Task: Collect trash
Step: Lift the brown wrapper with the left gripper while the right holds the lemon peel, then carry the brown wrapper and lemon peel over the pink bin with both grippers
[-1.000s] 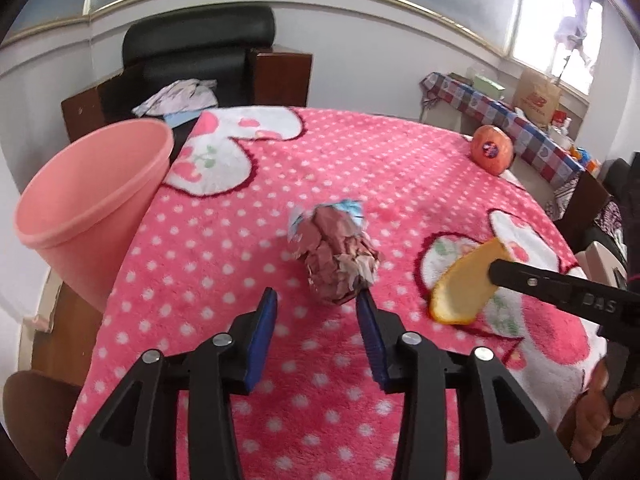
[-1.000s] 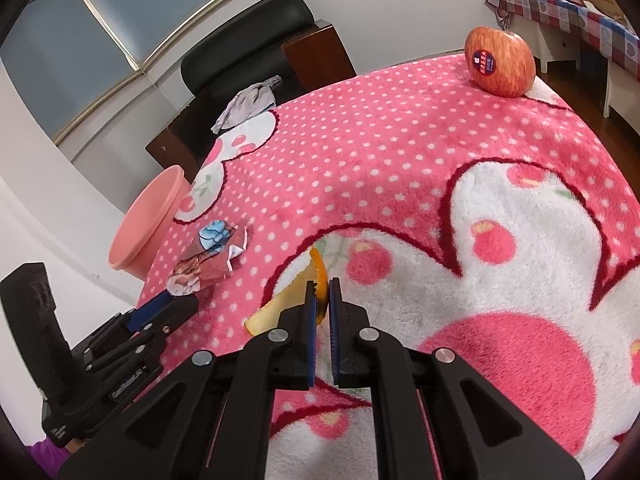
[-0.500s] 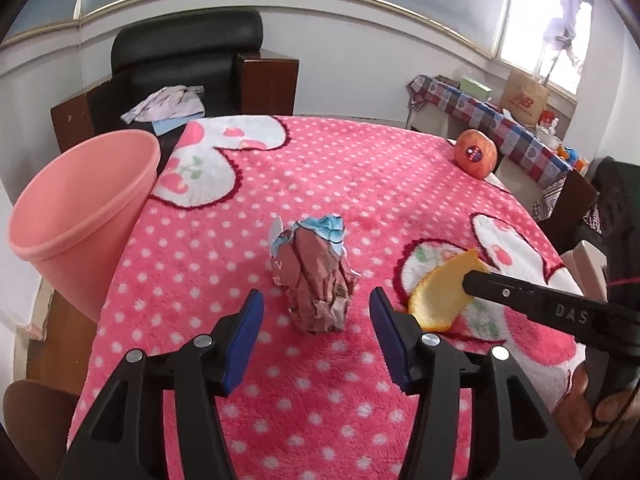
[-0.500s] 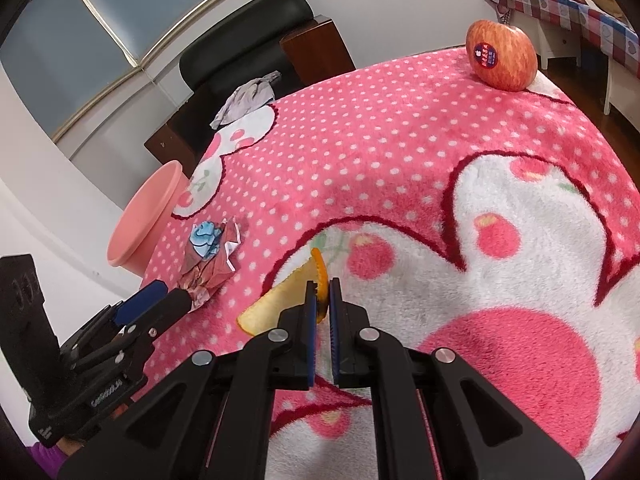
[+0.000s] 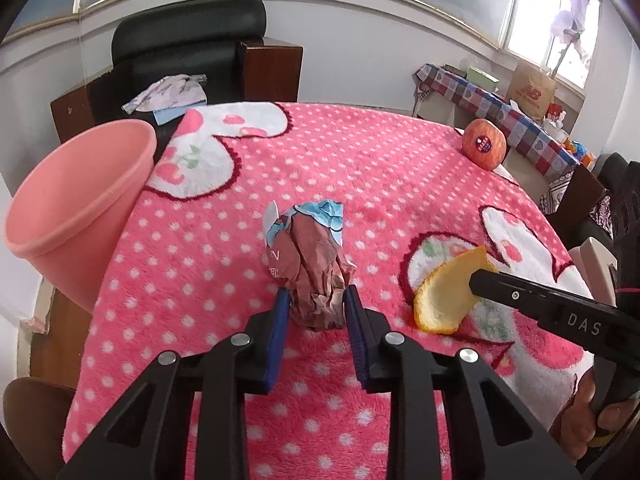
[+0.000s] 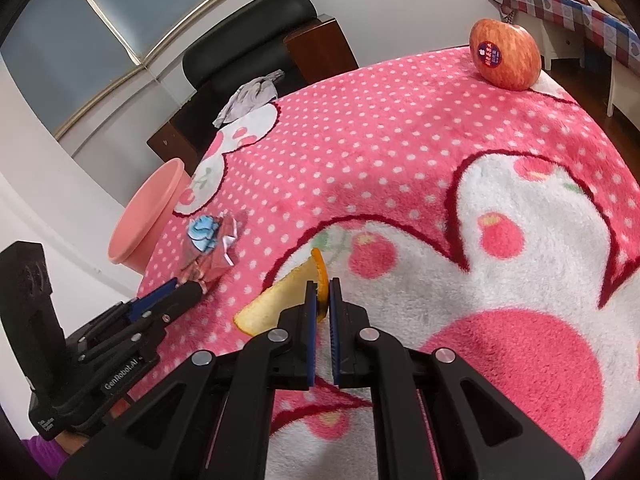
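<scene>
Left gripper point(image 5: 316, 308), jaws closing, pads touching a crumpled brown-and-blue paper wrapper point(image 5: 310, 264) at table centre. Right gripper point(image 6: 323, 294), fingers pressed together, pinches a curved orange peel point(image 6: 280, 296). Pink plastic bin point(image 5: 76, 216) at ten o'clock; red stickered apple point(image 5: 483, 148) at two o'clock on the pink polka-dot fleece cloth point(image 5: 360, 168).

Two black handheld grippers with blue pads

The left gripper point(image 5: 316, 308) and right gripper point(image 6: 322, 292) have silver screws; white "DAS" and "GenRobot.AI" lettering marks their sides.
</scene>
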Available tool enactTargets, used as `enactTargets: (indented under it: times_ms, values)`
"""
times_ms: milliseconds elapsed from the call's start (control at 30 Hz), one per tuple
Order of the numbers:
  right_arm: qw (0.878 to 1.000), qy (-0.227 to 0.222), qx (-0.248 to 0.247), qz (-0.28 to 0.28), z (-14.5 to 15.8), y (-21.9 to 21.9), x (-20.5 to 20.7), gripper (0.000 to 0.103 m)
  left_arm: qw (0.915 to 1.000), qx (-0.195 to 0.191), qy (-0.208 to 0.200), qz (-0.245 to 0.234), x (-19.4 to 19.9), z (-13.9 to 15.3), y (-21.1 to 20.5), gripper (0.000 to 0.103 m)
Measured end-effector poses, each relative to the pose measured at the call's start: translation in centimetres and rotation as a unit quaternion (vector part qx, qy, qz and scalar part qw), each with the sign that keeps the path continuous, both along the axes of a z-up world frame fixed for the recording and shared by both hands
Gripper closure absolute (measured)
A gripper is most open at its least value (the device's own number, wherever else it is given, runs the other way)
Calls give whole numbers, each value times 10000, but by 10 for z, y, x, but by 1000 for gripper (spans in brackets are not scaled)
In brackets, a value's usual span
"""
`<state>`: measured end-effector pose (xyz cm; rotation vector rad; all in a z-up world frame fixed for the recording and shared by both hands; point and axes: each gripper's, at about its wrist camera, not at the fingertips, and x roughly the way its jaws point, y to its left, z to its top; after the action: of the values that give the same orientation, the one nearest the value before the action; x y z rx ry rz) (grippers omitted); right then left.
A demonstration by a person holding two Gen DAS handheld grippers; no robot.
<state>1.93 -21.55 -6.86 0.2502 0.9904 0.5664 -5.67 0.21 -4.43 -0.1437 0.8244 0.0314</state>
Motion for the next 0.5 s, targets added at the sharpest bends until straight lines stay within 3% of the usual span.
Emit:
enactTargets:
  times_ms: [500]
  values:
    - [9994,-237,235,104,24,10,8,97,9978,273,-503,319,-5,36,22,76]
